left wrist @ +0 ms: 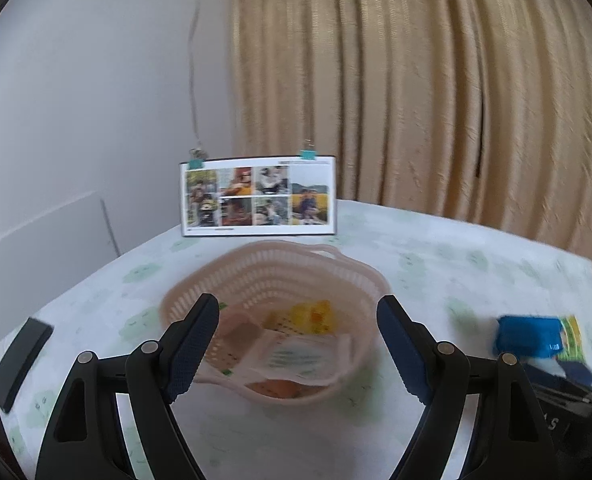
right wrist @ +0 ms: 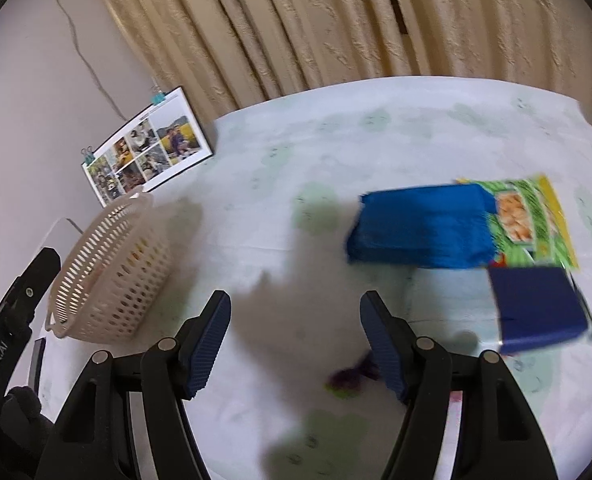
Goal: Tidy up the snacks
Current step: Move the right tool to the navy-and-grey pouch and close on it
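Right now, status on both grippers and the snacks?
Left gripper open, empty, facing basket. Right gripper open, empty. Blue packet, green packet, dark blue box on table. Nothing blocking.

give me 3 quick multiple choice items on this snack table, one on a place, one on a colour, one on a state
1. Where does the photo board stand?
A. behind the basket
B. inside the basket
C. flat under the blue packet

2. What colour is the basket?
A. green
B. pale pink
C. black

3. How is the right tool?
A. shut on a packet
B. open and empty
C. shut on the basket

Answers:
1 A: it stands upright at the table's far edge, beyond the basket.
2 B: its slotted wall is pale pink.
3 B: the jaws stand apart with only tablecloth between.
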Available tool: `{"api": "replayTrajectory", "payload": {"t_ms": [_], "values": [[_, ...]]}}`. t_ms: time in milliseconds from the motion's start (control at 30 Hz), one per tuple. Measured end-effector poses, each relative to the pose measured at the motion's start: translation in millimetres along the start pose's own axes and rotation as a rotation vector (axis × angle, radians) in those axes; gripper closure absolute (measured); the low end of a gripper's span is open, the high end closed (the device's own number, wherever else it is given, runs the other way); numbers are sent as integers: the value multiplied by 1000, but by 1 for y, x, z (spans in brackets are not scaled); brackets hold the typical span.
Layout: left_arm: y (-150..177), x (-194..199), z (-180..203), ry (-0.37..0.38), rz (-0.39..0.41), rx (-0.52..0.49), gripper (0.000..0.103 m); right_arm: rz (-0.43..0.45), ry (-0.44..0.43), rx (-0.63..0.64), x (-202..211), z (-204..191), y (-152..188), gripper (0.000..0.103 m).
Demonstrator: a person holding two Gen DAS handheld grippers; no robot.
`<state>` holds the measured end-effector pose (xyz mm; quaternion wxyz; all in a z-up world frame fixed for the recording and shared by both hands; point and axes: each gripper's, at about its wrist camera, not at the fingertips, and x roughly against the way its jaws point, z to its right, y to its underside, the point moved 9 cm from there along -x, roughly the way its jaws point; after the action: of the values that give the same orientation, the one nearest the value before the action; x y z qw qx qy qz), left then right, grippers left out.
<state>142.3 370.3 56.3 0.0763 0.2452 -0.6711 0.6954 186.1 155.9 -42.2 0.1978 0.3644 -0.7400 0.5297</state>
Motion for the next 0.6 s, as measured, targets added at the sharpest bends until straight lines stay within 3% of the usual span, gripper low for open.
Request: {"api": "replayTrajectory", "payload": {"t_ms": [600], "values": [[16, -2, 27, 24, -30, -93, 22, 71, 157, -163, 63, 106, 27, 38]]}}
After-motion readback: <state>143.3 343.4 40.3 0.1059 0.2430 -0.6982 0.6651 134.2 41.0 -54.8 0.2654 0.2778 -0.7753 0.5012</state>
